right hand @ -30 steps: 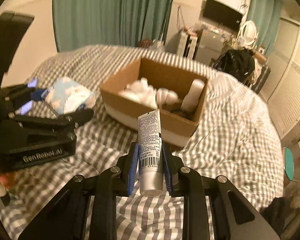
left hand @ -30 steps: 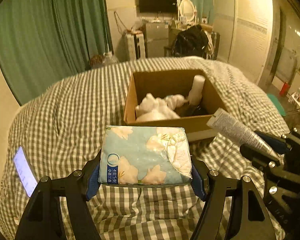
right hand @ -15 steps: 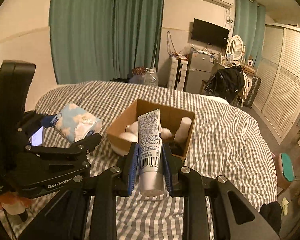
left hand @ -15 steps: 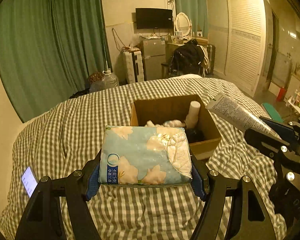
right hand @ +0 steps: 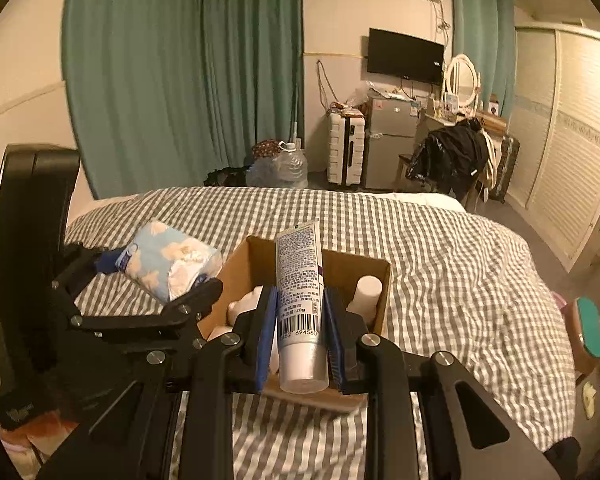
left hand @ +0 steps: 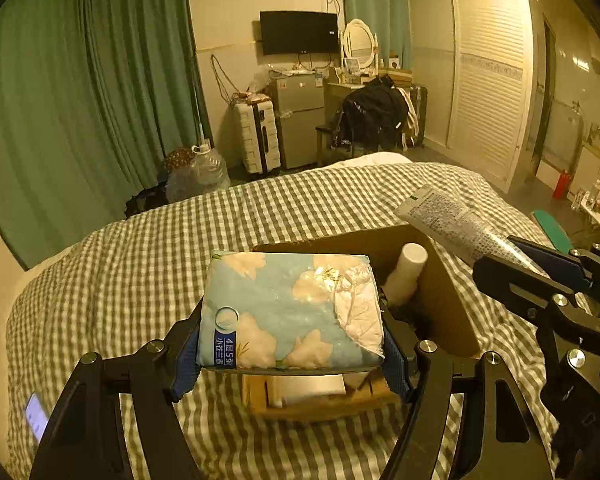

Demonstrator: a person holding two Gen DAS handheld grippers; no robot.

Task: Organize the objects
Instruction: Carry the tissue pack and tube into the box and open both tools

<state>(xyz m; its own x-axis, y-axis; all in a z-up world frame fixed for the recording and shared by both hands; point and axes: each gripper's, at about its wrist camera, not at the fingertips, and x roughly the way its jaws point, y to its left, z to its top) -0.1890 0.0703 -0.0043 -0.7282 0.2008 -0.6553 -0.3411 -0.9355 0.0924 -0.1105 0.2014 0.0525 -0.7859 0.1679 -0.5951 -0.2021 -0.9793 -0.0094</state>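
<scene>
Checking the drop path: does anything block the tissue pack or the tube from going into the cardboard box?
Nothing visible does. The tissue pack and tube are held above the open cardboard box; a white bottle and white items already fill part of it.

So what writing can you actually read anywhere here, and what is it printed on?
"4层5张": dark strip on the blue tissue pack; the line under it is blurred.
"20g", and barcode digits "694560" with the start hidden: white tube; its fine print is too small.
The left tongs' body has lettering too dark to read.

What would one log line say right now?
left gripper: holds tissue pack | right gripper: holds tube | box: on bed
</scene>
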